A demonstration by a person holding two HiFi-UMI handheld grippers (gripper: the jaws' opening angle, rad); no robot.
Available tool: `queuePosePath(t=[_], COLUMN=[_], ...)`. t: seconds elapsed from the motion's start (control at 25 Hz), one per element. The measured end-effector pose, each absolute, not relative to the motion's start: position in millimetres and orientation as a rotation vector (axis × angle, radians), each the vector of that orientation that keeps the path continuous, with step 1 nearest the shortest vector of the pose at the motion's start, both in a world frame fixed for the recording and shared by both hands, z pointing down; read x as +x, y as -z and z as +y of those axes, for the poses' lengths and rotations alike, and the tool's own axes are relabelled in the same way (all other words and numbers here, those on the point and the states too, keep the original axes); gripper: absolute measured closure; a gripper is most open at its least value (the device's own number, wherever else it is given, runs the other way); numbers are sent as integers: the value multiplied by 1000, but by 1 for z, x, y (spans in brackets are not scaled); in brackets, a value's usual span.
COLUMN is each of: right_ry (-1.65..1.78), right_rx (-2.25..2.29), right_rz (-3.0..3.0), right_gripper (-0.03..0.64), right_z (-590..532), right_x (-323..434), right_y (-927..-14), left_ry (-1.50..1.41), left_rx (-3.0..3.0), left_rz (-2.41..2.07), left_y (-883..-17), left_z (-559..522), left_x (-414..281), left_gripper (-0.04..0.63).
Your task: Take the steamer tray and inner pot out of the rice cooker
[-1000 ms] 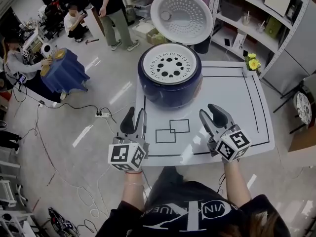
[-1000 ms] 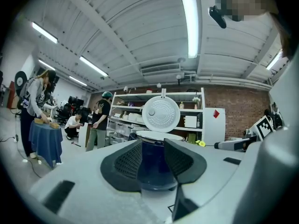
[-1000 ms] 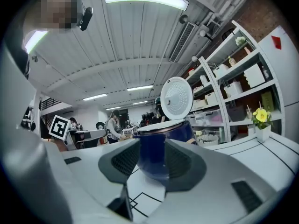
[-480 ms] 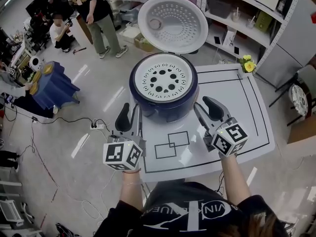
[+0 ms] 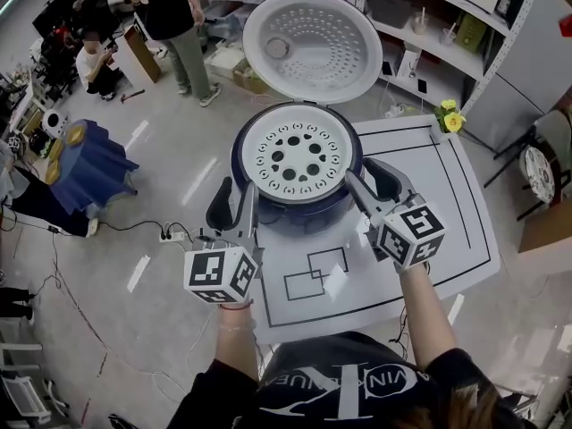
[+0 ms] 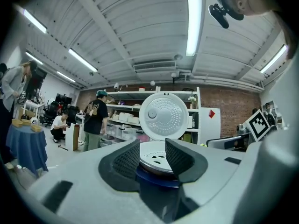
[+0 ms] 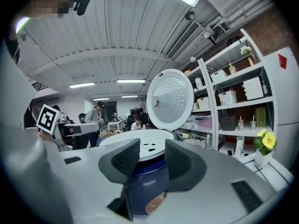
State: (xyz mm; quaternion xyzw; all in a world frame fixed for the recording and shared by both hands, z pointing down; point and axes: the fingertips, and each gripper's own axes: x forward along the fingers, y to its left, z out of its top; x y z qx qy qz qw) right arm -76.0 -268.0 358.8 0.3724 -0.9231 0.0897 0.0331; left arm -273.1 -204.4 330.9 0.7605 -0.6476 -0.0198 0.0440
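The dark blue rice cooker (image 5: pixel 295 206) stands at the far left of the white table, its lid (image 5: pixel 310 43) swung up. A white steamer tray (image 5: pixel 293 159) with several holes lies in its mouth and hides the inner pot. My left gripper (image 5: pixel 237 199) sits at the cooker's front left, its jaws opening; past them the left gripper view shows the tray rim (image 6: pixel 154 150), untouched. My right gripper (image 5: pixel 368 179) is open at the cooker's front right. Its own view looks between the jaws at the tray (image 7: pixel 152 148) and the blue body (image 7: pixel 147 181).
The table (image 5: pixel 429 195) carries black taped outlines. Yellow flowers (image 5: pixel 454 116) stand at its far right corner, before metal shelves (image 5: pixel 447 25). On the floor to the left are a power strip (image 5: pixel 170 235), a blue-draped table (image 5: pixel 85 164) and people (image 5: pixel 170 7).
Both grippers have moved forward from the table's near edge to either side of the cooker's front. The left jaws stand a little wider.
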Motion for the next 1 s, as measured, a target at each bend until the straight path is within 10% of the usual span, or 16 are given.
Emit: queuePosePath(t=[1.0], right_ry=[45], right_rx=[953], right_rz=[-2198], right_gripper=[425], right_z=[-361], right_x=[-117], right_y=[-390], left_ry=[-131], left_rx=[2314], left_rz=[-1993], left_y=[-337], left_z=[-245], left_x=[-272], left_gripper=[436])
